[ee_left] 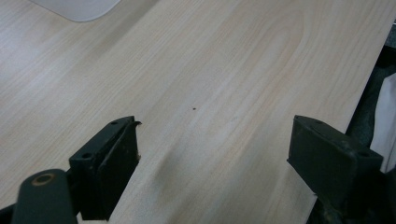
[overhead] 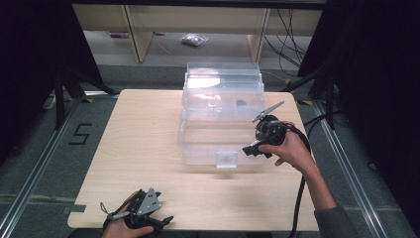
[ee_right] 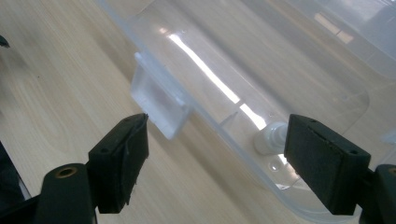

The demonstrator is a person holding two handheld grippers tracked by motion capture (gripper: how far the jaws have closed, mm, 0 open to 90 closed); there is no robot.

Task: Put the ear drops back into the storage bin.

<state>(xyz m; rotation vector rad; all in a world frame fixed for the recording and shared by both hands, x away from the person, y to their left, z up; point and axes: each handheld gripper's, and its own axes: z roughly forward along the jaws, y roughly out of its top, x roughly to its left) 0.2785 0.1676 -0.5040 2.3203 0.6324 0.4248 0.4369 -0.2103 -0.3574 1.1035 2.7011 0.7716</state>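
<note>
A clear plastic storage box [overhead: 213,144] stands in the middle of the wooden table [overhead: 133,144], its hinged lid [overhead: 223,84] raised behind it. A front latch [overhead: 227,159] hangs on its near wall. My right gripper [overhead: 252,148] hovers open at the box's front right corner. In the right gripper view its jaws straddle the box's rim [ee_right: 219,116], with the latch [ee_right: 159,100] near the left jaw and a small white piece [ee_right: 271,137] inside the box. My left gripper [overhead: 166,220] rests open at the table's near left edge, jaws wide over bare wood [ee_left: 210,93].
A small dark item [overhead: 241,103] lies inside the box near the back. Beyond the table are wooden shelving legs [overhead: 141,34], a plastic bag [overhead: 194,39] on the floor, and cables [overhead: 289,39] at the right. A floor mark reads 5 [overhead: 80,134].
</note>
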